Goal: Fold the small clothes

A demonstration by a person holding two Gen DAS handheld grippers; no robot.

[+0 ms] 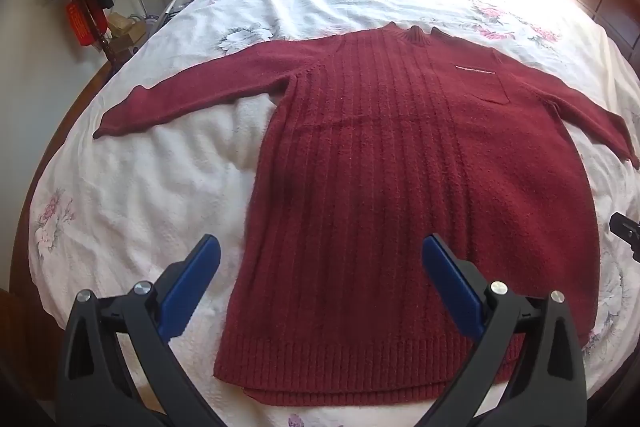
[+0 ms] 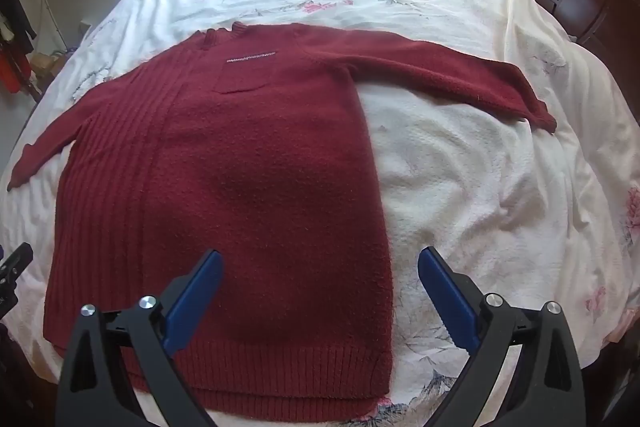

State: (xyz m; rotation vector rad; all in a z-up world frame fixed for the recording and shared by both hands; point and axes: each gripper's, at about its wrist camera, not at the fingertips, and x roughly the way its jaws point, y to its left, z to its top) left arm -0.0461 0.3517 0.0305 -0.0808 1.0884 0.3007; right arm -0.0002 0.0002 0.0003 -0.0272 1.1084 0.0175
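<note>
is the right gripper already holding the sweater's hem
No, the right gripper hangs open above the red sweater, its blue fingers spread wide with nothing between them.

dark red ribbed sweater (image 1: 384,163) with a silvery pocket trim (image 2: 252,57); white bedspread (image 2: 480,187) with pink flowers; blue gripper pads (image 1: 192,283).

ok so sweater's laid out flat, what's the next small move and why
Probably bring the right gripper out to the right sleeve and pinch near its cuff, ready to fold it across the body. The dark red sweater lies flat on the bed with both sleeves spread wide, nothing folded yet, and both grippers are open and empty, the left gripper too.
</note>
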